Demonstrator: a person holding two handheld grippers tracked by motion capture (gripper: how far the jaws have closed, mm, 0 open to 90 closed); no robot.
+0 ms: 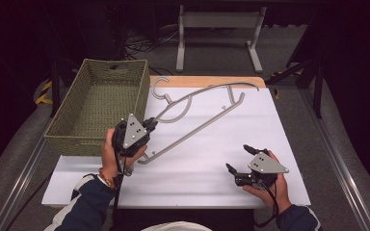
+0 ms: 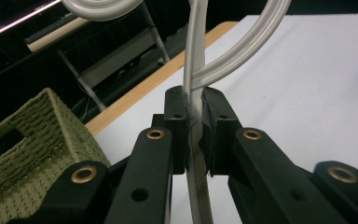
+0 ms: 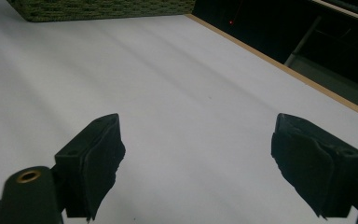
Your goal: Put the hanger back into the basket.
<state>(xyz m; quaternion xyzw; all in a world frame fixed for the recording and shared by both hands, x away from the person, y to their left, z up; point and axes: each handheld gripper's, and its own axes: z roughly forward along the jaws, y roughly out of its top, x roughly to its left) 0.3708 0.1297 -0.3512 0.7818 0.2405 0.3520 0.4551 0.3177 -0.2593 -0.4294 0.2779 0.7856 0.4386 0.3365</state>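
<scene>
Hanger [image 1: 200, 108] pinched by one thin arm in the closed left gripper [image 1: 150, 124], just right of the basket [image 1: 96, 108], its far end likely to swing or snag the basket rim; right gripper [image 1: 238, 159] rests wide open, empty, on the bench [image 1: 212, 163].

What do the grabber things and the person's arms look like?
Each hand-held gripper, left and right, is black with two chunky jaws, brass-coloured rivets and dark rubbery pads. A grey three-cornered plate with small dots sits on top, and a black cable trails back. The person wears dark navy sleeves with a white stripe and a wristband.
</scene>
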